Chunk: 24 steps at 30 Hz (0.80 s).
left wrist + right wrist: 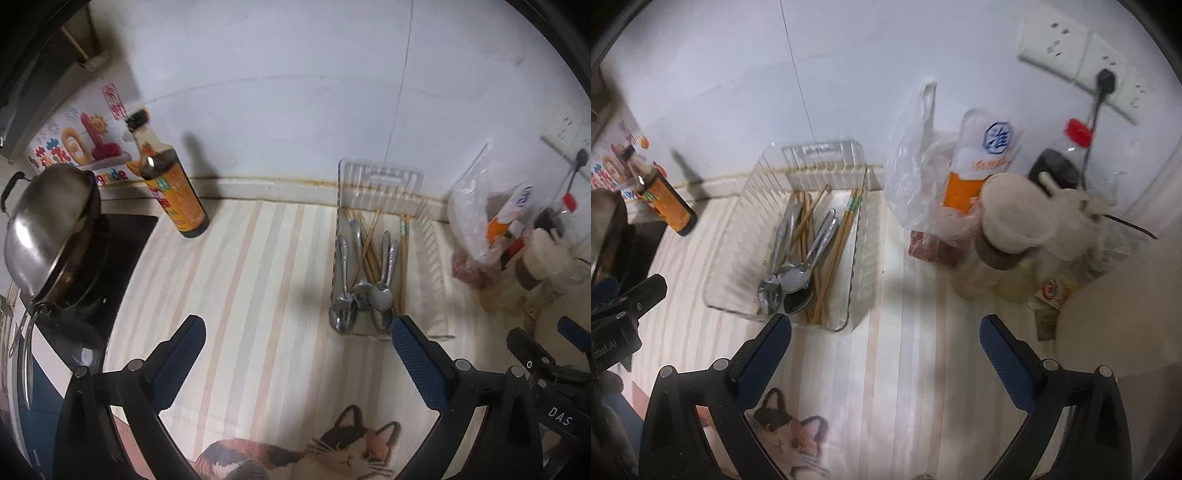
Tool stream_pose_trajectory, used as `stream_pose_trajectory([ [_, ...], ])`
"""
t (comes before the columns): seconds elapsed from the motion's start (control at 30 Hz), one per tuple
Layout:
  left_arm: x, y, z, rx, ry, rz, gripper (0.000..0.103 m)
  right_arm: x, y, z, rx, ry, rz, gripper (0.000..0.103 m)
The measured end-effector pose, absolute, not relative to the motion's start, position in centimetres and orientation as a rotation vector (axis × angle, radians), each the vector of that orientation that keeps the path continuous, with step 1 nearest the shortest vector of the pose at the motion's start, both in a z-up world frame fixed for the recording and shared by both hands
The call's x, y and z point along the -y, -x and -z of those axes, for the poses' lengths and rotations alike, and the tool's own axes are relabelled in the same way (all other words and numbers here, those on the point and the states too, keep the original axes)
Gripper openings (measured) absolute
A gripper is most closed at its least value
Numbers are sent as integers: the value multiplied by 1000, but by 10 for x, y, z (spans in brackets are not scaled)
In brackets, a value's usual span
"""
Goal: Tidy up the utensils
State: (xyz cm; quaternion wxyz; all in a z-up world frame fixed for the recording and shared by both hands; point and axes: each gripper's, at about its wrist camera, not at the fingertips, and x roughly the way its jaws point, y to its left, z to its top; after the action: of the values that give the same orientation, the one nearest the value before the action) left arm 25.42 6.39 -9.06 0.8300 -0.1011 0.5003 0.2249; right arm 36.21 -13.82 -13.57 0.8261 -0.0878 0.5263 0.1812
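A clear plastic tray (380,177) (731,236) stands on the striped mat against the wall. It holds several metal spoons (380,295) (798,277) and wooden chopsticks (404,240) (842,236). My left gripper (297,332) is open and empty above the mat, its right finger just in front of the tray's near edge. My right gripper (884,330) is open and empty, its left finger at the tray's near edge. The right gripper also shows at the right edge of the left wrist view (546,354).
A soy sauce bottle (173,188) (665,203) stands left of the tray. A lidded wok (48,229) sits on a stove at far left. Plastic bags (923,177), jars (1008,229) and a wall socket (1082,62) crowd the right. A cat picture (343,446) marks the mat's near edge.
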Motion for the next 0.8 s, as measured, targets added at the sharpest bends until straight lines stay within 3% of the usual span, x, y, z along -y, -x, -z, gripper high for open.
stream_pose_trajectory([
  [0.47, -35, -141, -20, -893, 168, -359, 103, 184, -240, 13, -934, 64, -386, 103],
  [0.8, -21, -86, -63, -882, 207, -246, 103, 202, -169, -48, -886, -24, -473, 103],
])
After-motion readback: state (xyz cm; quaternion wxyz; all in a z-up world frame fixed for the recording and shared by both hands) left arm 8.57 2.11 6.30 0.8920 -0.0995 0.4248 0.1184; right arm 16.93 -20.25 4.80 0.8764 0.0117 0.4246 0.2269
